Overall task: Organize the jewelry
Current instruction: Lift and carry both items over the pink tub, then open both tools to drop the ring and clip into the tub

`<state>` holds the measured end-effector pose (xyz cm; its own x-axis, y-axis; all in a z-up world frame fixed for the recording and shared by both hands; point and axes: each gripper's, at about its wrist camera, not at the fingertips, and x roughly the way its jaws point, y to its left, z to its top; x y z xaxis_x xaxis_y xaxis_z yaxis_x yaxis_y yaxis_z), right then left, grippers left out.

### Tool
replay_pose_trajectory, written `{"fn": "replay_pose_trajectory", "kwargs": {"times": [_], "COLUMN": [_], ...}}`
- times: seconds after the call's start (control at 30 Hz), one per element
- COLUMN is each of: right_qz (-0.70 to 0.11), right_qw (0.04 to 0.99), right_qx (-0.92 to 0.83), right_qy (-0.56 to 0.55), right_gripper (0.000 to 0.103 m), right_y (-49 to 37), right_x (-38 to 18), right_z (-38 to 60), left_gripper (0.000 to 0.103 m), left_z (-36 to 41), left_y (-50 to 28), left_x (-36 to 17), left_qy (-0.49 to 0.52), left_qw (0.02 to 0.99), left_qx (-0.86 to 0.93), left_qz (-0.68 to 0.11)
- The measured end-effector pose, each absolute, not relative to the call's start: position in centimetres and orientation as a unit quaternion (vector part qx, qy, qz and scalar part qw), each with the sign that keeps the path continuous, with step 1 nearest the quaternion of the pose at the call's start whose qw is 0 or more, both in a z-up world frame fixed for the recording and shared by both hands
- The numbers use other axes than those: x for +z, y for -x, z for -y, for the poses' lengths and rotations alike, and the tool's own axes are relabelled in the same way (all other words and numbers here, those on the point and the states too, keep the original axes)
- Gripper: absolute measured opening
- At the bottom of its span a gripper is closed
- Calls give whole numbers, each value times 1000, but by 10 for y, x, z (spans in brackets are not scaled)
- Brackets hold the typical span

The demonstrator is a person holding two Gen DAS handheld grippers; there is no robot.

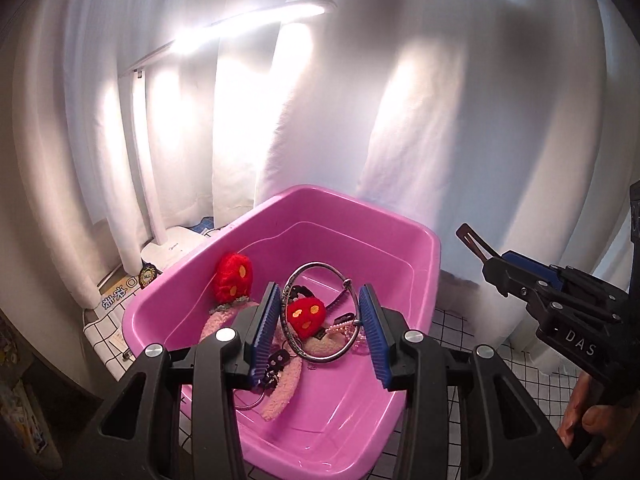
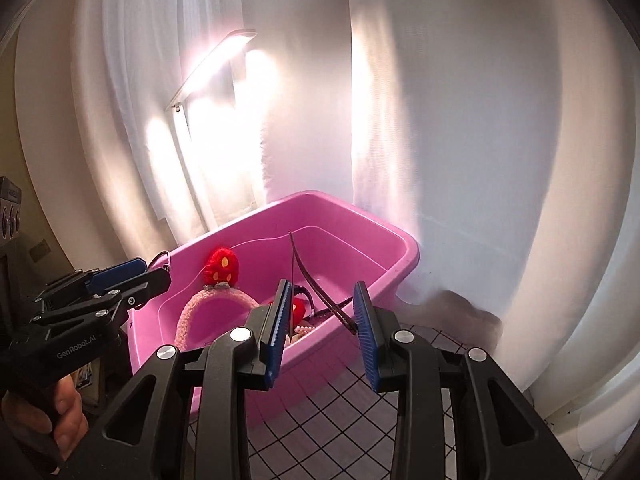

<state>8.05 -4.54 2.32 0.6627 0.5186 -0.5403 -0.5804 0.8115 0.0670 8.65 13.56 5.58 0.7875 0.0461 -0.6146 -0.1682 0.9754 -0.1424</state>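
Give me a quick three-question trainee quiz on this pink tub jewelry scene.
1. True or false: the pink tub is empty.
2. What does the left gripper hold: A silver bangle, B headband, C pearls?
3. Fill in: the right gripper pinches a thin black ____.
Key: 1 false; 2 A; 3 clip.

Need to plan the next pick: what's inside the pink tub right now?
In the pink tub: a fluffy pink headband with red plush ears, pink beads and a dark comb-like piece. Whatever lies beneath the headband is hidden.
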Motion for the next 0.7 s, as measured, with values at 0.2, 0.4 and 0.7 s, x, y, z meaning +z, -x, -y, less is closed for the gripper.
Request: {"fn": "replay_pose_trajectory", "kwargs": {"times": [0.2,0.4,0.7], "right_qz": [-298,-338,-414], "right_qw": [900,880,846], "right_qx": [311,325,320], "right_qy": [64,76,104], "right_gripper": [31,31,31], "right_y": [-112,-141,-174], "right_x": [13,-1,-28], "right_z": [5,-23,-57], "left_gripper": [40,40,41], "left_z": [-163,-178,-196], "left_y": [-112,-127,-146], "left_x": [40,27,-4], "left_qy": [102,123,168], "left_qw": [933,922,881], "left_qx": [56,71,91], "left_qz": [-340,-361,-434]}}
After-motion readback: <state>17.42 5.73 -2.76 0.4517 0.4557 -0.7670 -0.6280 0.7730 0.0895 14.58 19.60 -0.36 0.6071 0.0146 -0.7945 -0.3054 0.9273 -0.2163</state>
